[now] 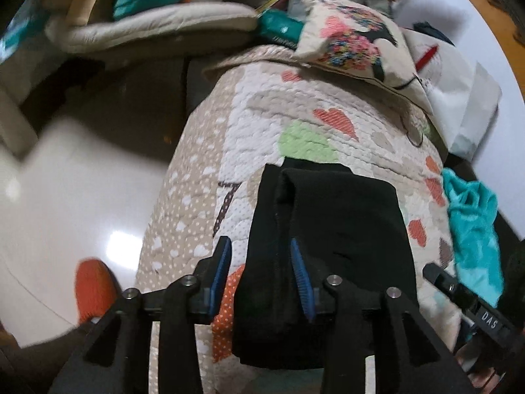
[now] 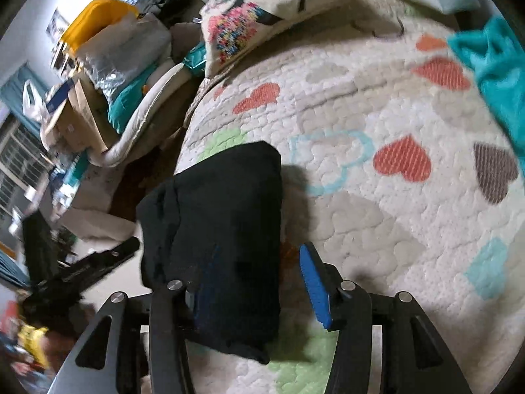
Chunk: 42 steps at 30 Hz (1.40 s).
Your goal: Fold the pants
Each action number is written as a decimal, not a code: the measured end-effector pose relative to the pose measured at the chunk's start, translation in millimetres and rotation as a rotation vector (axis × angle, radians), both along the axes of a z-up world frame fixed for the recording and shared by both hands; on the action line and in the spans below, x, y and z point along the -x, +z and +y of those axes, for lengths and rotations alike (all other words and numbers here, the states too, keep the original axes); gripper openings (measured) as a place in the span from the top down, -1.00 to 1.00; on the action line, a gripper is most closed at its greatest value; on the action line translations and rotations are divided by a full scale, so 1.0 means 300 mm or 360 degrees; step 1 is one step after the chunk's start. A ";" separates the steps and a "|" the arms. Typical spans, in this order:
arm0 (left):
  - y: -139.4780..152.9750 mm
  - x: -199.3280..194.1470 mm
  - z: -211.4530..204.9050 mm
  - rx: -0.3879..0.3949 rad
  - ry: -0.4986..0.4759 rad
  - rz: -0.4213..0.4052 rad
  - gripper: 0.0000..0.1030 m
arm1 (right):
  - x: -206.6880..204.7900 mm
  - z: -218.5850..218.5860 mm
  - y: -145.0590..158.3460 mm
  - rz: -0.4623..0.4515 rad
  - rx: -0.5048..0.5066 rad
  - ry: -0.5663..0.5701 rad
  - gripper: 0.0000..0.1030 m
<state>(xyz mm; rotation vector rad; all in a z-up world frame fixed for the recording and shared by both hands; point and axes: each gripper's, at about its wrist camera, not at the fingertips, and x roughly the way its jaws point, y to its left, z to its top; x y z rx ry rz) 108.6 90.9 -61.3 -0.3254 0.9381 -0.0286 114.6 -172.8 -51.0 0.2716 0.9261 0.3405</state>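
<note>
soft heart quilt (image 1: 295, 105) covers the bed, with a teal cloth (image 1: 472, 223) near its edge. black pants (image 1: 328, 229) lie folded small on it. left gripper (image 1: 261, 275) and right gripper (image 2: 259, 282) both hang wide open over the pants.

A bed (image 1: 295, 108) under a heart-patterned quilt carried folded black pants (image 1: 328, 229) near, a teal cloth (image 1: 472, 223) right, a printed pillow (image 1: 354, 32) far.
</note>
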 end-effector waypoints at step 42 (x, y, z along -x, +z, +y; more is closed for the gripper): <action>0.004 0.020 -0.062 -0.0269 -0.0027 -0.0008 -0.16 | 0.080 0.128 0.050 -0.0304 0.0459 0.0019 -0.52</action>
